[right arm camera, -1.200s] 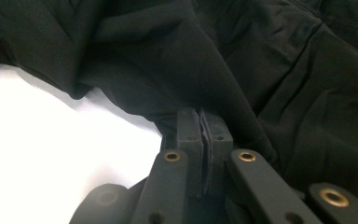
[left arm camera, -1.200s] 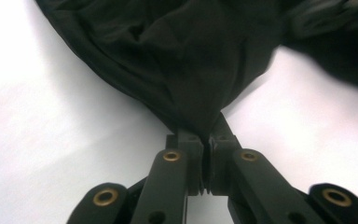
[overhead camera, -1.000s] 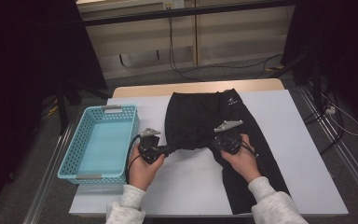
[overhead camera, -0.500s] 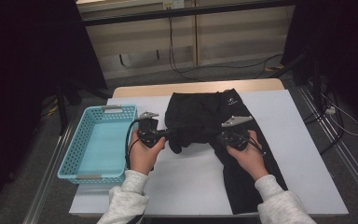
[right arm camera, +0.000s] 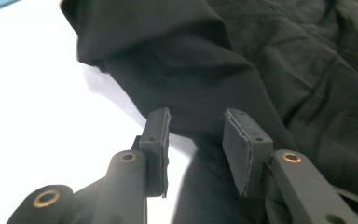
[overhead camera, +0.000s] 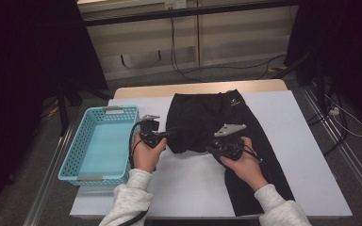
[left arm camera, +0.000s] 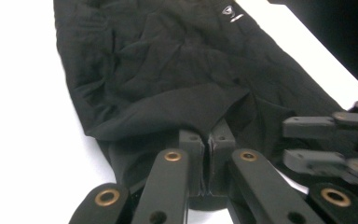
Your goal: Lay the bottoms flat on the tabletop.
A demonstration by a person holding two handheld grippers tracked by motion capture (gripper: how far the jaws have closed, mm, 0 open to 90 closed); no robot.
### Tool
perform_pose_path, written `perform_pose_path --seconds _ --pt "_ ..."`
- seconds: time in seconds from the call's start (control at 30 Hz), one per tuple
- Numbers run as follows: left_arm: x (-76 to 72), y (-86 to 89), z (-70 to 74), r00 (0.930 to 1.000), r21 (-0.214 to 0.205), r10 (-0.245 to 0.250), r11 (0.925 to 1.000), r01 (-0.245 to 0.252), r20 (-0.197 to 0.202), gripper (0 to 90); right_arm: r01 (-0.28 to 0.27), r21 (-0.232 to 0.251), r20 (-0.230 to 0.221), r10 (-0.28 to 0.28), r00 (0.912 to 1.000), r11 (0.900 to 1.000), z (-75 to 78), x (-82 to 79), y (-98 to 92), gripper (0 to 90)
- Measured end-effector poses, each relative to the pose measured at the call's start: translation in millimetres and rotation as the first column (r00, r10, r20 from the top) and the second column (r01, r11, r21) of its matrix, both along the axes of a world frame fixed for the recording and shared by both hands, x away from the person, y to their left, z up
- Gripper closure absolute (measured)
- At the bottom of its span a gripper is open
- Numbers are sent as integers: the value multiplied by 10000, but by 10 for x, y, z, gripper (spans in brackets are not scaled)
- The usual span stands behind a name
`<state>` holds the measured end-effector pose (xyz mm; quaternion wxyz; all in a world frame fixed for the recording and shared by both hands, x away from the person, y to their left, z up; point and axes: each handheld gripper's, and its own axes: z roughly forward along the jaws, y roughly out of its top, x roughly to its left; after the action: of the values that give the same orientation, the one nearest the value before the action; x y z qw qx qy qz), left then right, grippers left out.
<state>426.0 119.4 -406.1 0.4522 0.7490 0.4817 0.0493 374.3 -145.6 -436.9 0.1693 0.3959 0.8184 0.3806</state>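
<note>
Black trousers (overhead camera: 202,117) with a small white logo lie on the white table (overhead camera: 188,193). One leg runs toward the near edge at the right, and the other is folded back over the upper part. My left gripper (overhead camera: 172,134) is shut on the folded cloth's edge (left arm camera: 168,112), its pads pressed together (left arm camera: 208,135). My right gripper (overhead camera: 213,149) is at the fold's right side and shows in the left gripper view (left arm camera: 312,140). Its jaws have just been opening (right arm camera: 196,126). Black cloth (right arm camera: 284,60) lies just beyond the pads, which stand apart and do not press on it.
A light blue plastic basket (overhead camera: 78,157) stands on the table's left part, close beside my left hand. Bare white tabletop lies near the front edge and at the far right. Cables run over the floor behind the table.
My left gripper has carried the folded cloth edge a little farther from the person. The right hand has shifted slightly left at the fold.
</note>
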Motion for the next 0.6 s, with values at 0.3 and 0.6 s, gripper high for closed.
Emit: perform_pose_path --seconds 0.3,0.6 --pt "0 33 -93 9999 -74 170 9998 -170 15 871 -1086 -528 317 1104 9934 9927 -38 20 289 566" --pt "-49 69 -98 9999 -85 140 9999 -140 -13 869 -1201 -912 332 1235 9918 9886 -144 129 487 886"
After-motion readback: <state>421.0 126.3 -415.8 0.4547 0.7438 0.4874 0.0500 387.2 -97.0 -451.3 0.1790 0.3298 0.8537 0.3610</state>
